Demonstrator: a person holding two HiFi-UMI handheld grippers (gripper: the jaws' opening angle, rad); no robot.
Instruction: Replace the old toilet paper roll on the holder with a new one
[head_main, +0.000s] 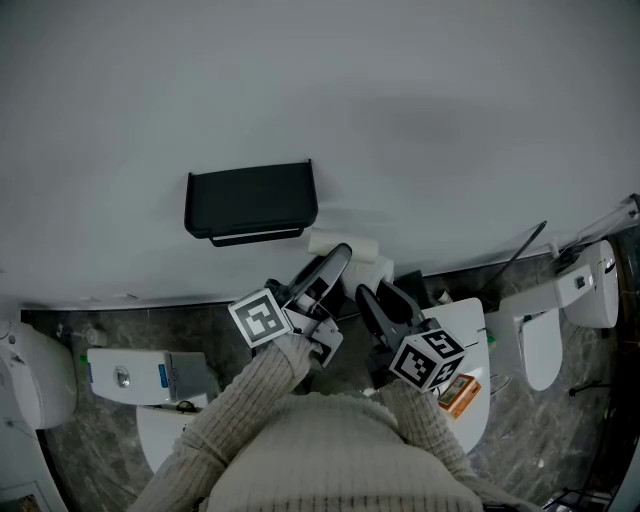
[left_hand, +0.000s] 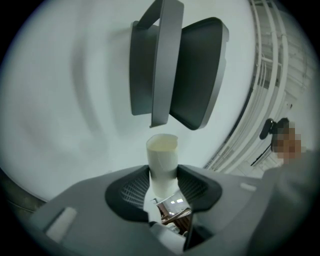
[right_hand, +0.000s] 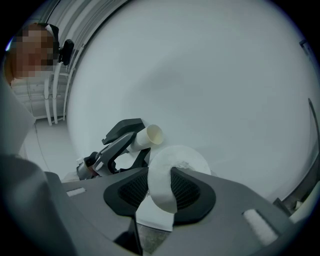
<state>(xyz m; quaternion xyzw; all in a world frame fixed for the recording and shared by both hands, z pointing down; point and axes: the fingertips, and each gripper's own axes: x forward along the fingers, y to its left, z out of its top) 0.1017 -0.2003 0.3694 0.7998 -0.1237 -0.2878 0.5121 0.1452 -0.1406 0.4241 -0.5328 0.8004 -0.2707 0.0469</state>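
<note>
Knitted sleeves (head_main: 252, 400) reach forward; left gripper (left_hand: 162, 184) fingers clamp the empty cardboard core (left_hand: 162, 150), the black holder (left_hand: 197, 75) beyond their tips. To its right, right gripper (right_hand: 161, 194) fingers pinch the new toilet paper roll (right_hand: 187, 159). Soft paper could squash or slip during loading.

The head camera looks steeply down from above the person's shoulders and faces the pale wall (head_main: 420, 100), taking in the black toilet paper holder (head_main: 250, 202) from farther off than either other camera. The camera on the left gripper (head_main: 340, 256) looks along its jaws, tilted up at that holder from close by. The camera on the right gripper (head_main: 378, 293) faces the same wall and catches the left gripper at its left. All three views share the cardboard tube (head_main: 326, 242). The head and right gripper views share the toilet paper roll (head_main: 372, 270).
</note>
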